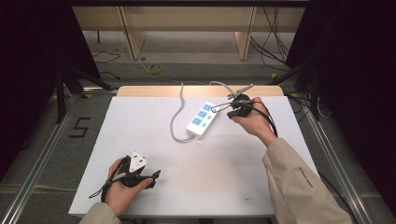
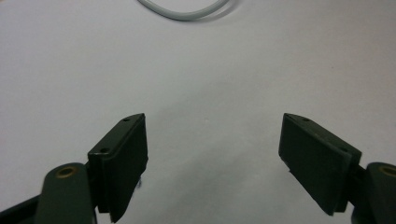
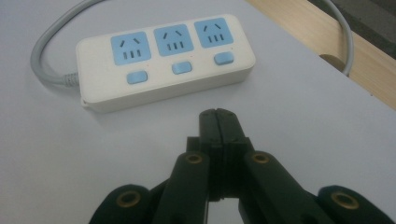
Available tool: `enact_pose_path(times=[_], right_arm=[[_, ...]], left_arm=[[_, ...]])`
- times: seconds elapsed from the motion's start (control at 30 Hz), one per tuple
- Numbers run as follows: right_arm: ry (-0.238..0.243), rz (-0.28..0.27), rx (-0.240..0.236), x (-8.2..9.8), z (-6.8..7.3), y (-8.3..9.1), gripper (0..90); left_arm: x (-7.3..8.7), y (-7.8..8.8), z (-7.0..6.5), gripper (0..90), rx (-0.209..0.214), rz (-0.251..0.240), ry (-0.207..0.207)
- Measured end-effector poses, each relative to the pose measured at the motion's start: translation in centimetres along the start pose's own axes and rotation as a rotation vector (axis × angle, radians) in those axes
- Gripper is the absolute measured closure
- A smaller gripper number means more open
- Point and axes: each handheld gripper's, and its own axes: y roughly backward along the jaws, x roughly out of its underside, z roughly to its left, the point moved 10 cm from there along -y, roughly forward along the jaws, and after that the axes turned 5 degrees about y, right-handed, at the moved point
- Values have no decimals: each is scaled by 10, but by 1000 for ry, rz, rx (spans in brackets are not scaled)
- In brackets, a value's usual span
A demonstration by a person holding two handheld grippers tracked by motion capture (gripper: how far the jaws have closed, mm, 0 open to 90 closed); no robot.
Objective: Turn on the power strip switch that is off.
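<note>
One power strip (image 3: pixel 166 58) lying crosswise just ahead of right tool (image 3: pixel 218 114).
Sitting pressed together, nearer than spread left tool (image 2: pixel 212 154); resting on bench (image 1: pixel 140 130).

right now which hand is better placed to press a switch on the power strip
Right. The right gripper sits shut just beside the power strip, pointing at its blue switches. The left gripper is open over bare table near the front edge, far from it.

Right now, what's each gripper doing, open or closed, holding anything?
Left gripper: open, nothing between its jaws.
Right gripper: closed, holding nothing, beside the power strip.
</note>
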Motion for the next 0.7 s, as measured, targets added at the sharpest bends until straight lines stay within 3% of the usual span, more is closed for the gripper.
enact_pose_path(times=[0.7], right_arm=[[-13,16,-6,-5,-5,-7,900]], left_arm=[[-1,-1,-1,237,1,-4,-1]])
